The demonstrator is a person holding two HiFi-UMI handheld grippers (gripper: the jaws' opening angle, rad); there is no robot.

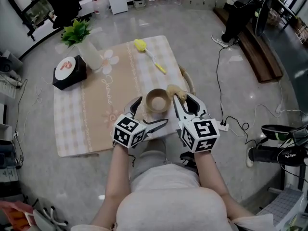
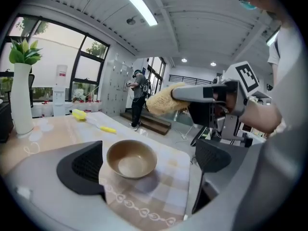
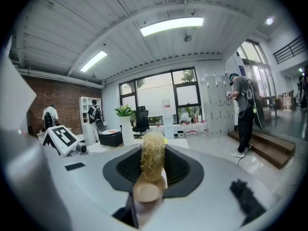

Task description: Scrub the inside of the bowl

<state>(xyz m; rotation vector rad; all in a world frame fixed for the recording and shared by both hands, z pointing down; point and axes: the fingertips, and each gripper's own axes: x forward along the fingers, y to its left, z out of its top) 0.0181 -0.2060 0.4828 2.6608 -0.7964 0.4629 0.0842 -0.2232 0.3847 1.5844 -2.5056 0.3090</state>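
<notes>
**Gripping a scrubber beside the bowl (image 1: 157, 100) at the near edge of the cloth (image 1: 96, 114)**

Head view: the tan bowl stands upright on the checked cloth, at its near edge and right of centre. The left gripper (image 1: 147, 114) reaches in from the near left, its claw spread wide around the bowl's near side. The right gripper (image 1: 181, 100) comes from the near right with a straw-coloured scrubber (image 1: 174, 91) at its tip, just beside the bowl's right rim. A yellow brush (image 1: 149, 54) lies well apart on the far side. A vase (image 1: 90, 56) of green leaves and a black box (image 1: 69, 71) stand at the far left.

Left gripper view: the claw is wide, with the bowl between the two pads, nearer the left one. It seems to touch neither, though the angle makes that hard to judge. The scrubber hangs above and right of the bowl, clear of it.

Right gripper view: the claw is clamped on the scrubber, which stands up between the pads. The bowl's rim shows just below it.
</notes>
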